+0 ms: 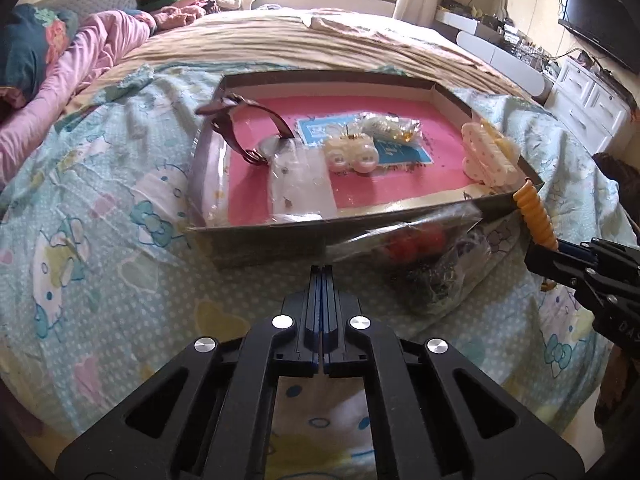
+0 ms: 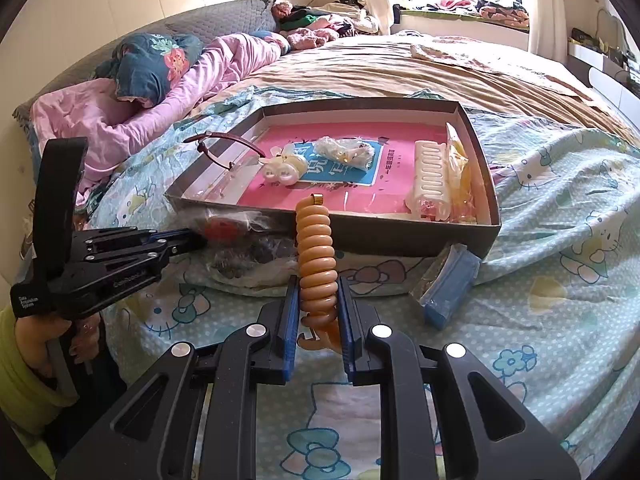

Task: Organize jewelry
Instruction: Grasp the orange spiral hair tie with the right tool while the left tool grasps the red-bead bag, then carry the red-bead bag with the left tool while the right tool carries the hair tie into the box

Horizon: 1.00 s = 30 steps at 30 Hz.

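Nearest, the right claw is pinching an orange coiled hair tie by its lower loops, so the rest of the spiral stands up between the fingers with a small gold clasp at its top end. It looks light, springy and rubbery — likely to stretch or wobble rather than slip, and nothing about it seems fragile; a hold low on the coil, as now, should keep it steady. The left claw is pressed together with nothing between its fingers, its tip just short of a clear plastic bag holding red and dark pieces, which lies on the bedsheet against the near wall of the box. That bag looks soft, crinkly and slick; a pinch on a loose edge of the film would probably serve better than one on the lumps inside. Just right of it, in the right wrist view, lies one blue packet.

Beyond — one shallow cardboard box with a pink sheet in its bottom. Inside I count one brown strap watch draped over the left wall, one pair of cream round pieces, one small clear bag of pale trinkets, one flat clear sleeve, one cream hair claw clip and something yellowish in film beside it, too unclear to name.
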Tool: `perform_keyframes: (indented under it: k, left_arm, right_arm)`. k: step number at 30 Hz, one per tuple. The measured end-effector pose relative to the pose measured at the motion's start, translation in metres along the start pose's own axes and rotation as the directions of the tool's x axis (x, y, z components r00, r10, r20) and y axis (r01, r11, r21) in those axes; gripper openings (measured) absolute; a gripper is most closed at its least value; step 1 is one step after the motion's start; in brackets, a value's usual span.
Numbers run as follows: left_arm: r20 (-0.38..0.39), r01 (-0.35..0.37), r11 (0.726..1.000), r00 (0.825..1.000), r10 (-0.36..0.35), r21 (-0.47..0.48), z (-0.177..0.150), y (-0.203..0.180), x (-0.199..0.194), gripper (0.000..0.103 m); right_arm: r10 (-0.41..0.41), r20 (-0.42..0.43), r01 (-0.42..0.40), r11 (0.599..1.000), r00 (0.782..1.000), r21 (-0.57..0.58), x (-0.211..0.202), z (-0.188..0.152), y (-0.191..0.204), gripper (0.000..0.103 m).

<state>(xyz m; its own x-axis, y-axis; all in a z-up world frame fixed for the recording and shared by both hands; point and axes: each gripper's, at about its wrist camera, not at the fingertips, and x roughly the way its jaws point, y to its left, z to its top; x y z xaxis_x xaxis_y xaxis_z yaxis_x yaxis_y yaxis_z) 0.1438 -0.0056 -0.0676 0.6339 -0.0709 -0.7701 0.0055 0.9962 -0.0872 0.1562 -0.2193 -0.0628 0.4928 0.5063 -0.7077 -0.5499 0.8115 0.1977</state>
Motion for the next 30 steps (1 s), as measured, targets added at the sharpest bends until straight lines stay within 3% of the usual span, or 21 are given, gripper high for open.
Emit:
perform_keyframes:
  k: [5, 6, 8, 13, 15, 17, 22, 30]
  left_arm:
    - [0.002, 0.036, 0.999, 0.999, -0.036, -0.024, 0.002, 0.003, -0.009, 0.003]
    - [0.001, 0.044, 0.999, 0.999, -0.044, -0.03, 0.003, 0.005, -0.01, 0.009]
    - [0.0, 0.071, 0.996, 0.997, -0.071, -0.052, 0.006, 0.006, -0.012, 0.041]
    - [-0.01, 0.149, 0.983, 0.989, -0.151, -0.11, 0.016, -0.004, -0.008, 0.07]
    - [-0.027, 0.176, 0.976, 0.983, -0.181, -0.132, 0.021, -0.011, -0.001, 0.071]
    - [-0.037, 0.186, 0.973, 0.981, -0.192, -0.139, 0.024, -0.02, 0.005, 0.079]
    - [-0.058, 0.114, 0.985, 0.991, -0.122, -0.132, 0.03, -0.037, 0.022, 0.08]
    - [-0.05, 0.088, 0.988, 0.994, -0.095, -0.13, 0.03, -0.04, 0.024, 0.079]
  right_arm:
    - [-0.003, 0.009, 0.003, 1.0, 1.0, 0.002, -0.003, 0.004, -0.001, 0.017]
    - [-0.002, 0.011, 0.002, 1.0, 1.0, 0.004, -0.004, 0.004, -0.001, 0.017]
    - [-0.006, 0.015, 0.006, 1.0, 1.0, 0.005, -0.005, 0.005, -0.002, 0.017]
    - [-0.015, 0.037, 0.014, 1.0, 0.999, 0.015, -0.013, 0.006, -0.005, 0.017]
    - [-0.022, 0.052, 0.021, 1.0, 0.998, 0.022, -0.018, 0.008, -0.008, 0.017]
    - [-0.031, 0.064, 0.029, 0.999, 0.997, 0.028, -0.023, 0.008, -0.012, 0.017]
    - [-0.048, 0.088, 0.044, 0.998, 0.995, 0.049, -0.034, 0.009, -0.024, 0.017]
    - [-0.044, 0.087, 0.039, 0.997, 0.995, 0.063, -0.032, 0.007, -0.03, 0.017]
